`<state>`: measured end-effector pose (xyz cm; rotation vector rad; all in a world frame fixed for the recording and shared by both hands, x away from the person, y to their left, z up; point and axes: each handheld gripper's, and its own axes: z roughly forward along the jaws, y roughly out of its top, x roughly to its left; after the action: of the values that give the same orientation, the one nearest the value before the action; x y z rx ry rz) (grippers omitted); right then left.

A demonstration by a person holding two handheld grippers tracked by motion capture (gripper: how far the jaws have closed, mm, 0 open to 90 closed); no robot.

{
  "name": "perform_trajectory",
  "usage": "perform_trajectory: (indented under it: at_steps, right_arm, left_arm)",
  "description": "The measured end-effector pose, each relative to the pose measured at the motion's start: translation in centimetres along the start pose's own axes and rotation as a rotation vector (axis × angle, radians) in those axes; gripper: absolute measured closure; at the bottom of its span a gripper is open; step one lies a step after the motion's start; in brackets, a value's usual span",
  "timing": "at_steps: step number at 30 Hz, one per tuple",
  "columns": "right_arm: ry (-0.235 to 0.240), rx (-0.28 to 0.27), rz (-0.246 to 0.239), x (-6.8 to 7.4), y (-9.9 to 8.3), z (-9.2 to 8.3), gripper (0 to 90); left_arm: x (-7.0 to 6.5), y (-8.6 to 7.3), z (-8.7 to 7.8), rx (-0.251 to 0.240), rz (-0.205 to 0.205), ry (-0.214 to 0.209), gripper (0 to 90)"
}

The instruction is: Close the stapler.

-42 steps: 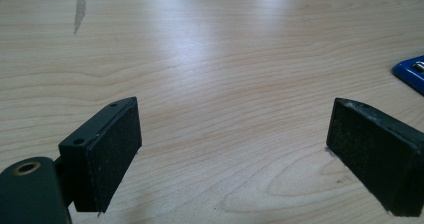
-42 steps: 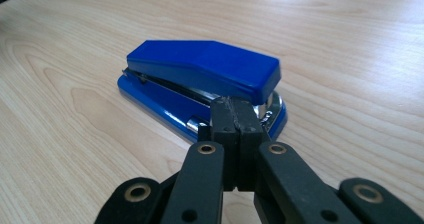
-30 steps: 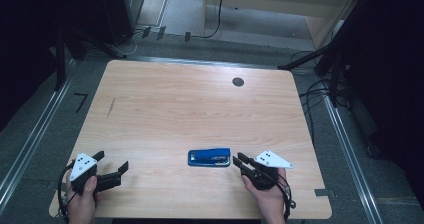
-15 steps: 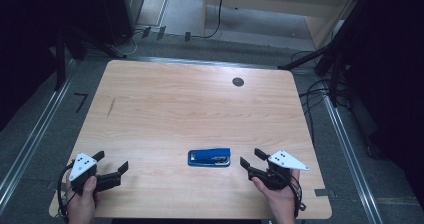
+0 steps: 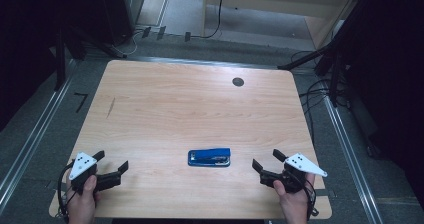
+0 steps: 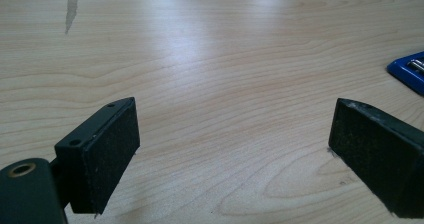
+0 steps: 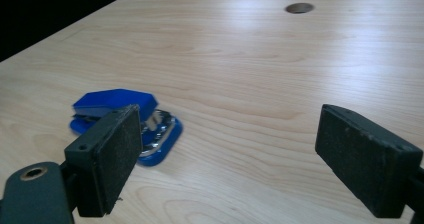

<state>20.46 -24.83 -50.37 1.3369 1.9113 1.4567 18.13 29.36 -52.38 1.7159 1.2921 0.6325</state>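
Now, your left gripper (image 5: pixel 111 165) rests at the table's (image 5: pixel 200 109) seven o'clock, jaws wide apart with nothing between them. The blue stapler (image 5: pixel 209 157) lies flat at the table's six o'clock, well off at that gripper's three o'clock. Your right gripper (image 5: pixel 266 162), at five o'clock, has just been opening; its jaws stand wide and empty, the stapler near at its nine o'clock, not touching.

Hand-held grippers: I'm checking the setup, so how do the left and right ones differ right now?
The left hand-held gripper sits far from the blue stapler at the wooden table's near left corner; the right hand-held gripper sits closer, on the stapler's other side. The right one's jaws have just been opening, with nothing between them. Both are open, empty, and point inward toward the stapler.
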Motion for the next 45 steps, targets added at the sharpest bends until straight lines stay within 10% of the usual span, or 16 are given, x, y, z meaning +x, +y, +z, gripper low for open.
perform_trajectory:
  at_steps: [45]
  right_arm:
    - [-0.114,-0.079,0.064,-7.8,-3.6,-6.8,13.8]
  left_arm:
    - [0.1,0.0,0.1,0.0,-0.006,-0.002,6.5]
